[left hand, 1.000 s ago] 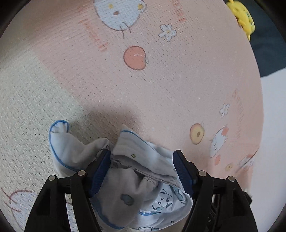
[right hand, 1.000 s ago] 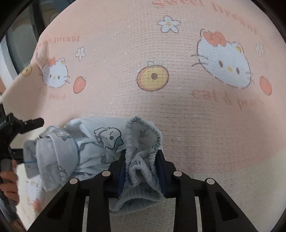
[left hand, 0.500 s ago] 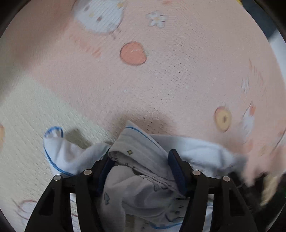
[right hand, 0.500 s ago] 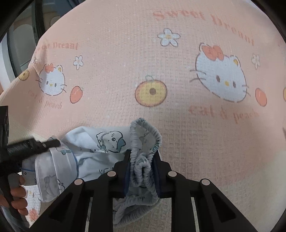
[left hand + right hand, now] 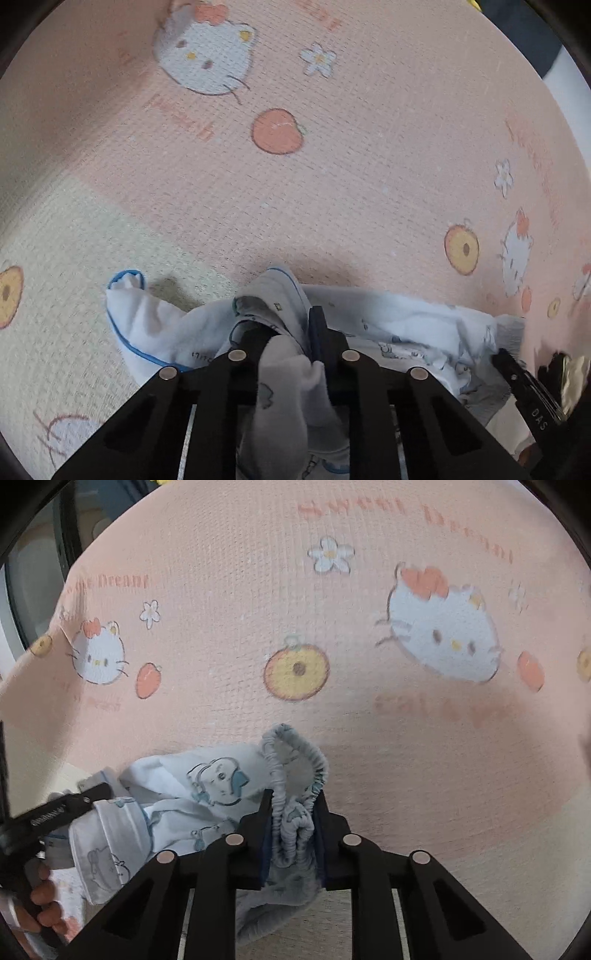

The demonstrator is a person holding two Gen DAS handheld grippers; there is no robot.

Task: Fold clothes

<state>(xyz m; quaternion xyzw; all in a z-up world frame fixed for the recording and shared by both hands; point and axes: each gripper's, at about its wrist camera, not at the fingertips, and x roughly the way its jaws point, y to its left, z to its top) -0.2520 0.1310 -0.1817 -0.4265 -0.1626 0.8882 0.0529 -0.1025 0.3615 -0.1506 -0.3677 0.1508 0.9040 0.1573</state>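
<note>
A small pale-blue garment (image 5: 406,325) printed with cartoon animals and edged in blue piping lies bunched on a pink blanket (image 5: 332,177). My left gripper (image 5: 284,325) is closing, its pads pinching a fold of the fabric; a blue-trimmed cuff (image 5: 125,295) sticks out to the left. In the right wrist view the same garment (image 5: 214,779) stretches left from my right gripper (image 5: 293,801), whose jaws are closing on the gathered elastic waistband (image 5: 295,746). The left gripper's black body (image 5: 55,812) and a hand (image 5: 40,897) show at the far left.
The blanket (image 5: 369,609) has cat faces, peaches and flowers, with a cream band (image 5: 74,240) along its near side. A dark blue thing (image 5: 535,29) lies beyond the blanket's top right corner. A grey and white round frame (image 5: 26,572) stands past the blanket's left edge.
The left jaws went from wide apart around the cloth to pinched on a fold, and the left wrist rolled. The right jaws tightened a little on the waistband.
</note>
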